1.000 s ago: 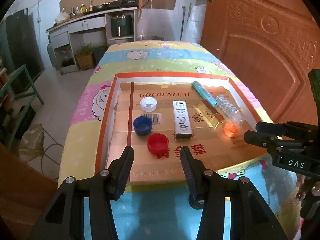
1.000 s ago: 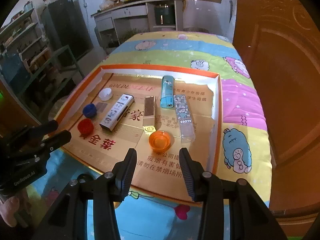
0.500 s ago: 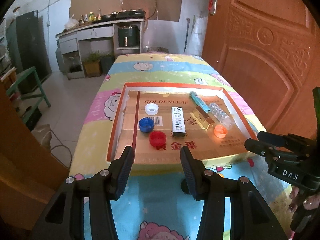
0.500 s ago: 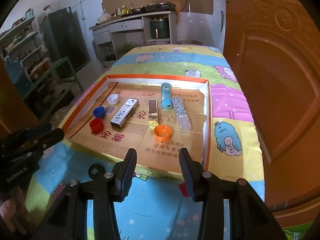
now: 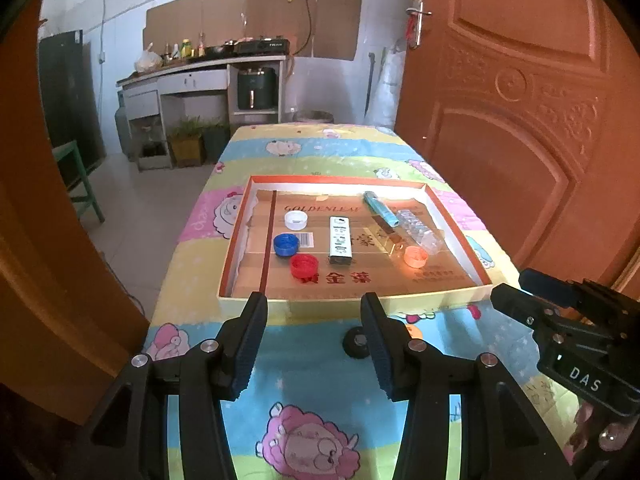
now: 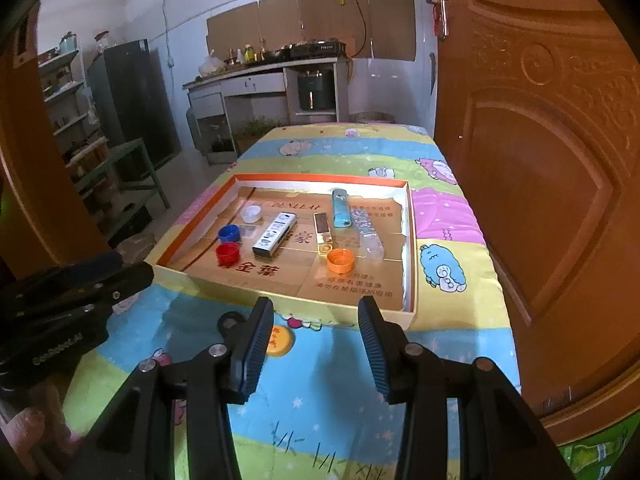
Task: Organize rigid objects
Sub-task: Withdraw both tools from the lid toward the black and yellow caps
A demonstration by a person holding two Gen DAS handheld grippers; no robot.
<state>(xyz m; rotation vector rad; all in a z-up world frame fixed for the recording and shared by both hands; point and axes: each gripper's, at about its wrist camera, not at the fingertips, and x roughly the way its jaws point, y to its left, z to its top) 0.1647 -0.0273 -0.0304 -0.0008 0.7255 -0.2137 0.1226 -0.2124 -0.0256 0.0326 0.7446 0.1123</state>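
Observation:
A shallow cardboard tray (image 5: 236, 256) with an orange rim (image 6: 412, 240) lies on the table. In it are a white cap (image 5: 296, 219), a blue cap (image 5: 286, 245), a red cap (image 5: 304, 266), an orange cap (image 5: 416, 256), a white box (image 5: 340, 240), a teal tube (image 5: 380, 210), a clear patterned box (image 5: 420, 232) and a brown stick (image 5: 388, 234). My left gripper (image 5: 314, 320) is open and empty, held back from the tray's near edge. My right gripper (image 6: 316, 320) is open and empty, also short of the tray.
A small black knob (image 5: 358, 342) lies on the cartoon-print cloth (image 5: 312, 420) just before the tray; it also shows in the right wrist view (image 6: 229, 322). A wooden door (image 5: 520, 120) stands close on the right. A counter (image 5: 200, 76) is at the back.
Both grippers have pulled back and up from the tray, so it looks smaller and farther. Both stay open and empty. The things in the tray have not moved.

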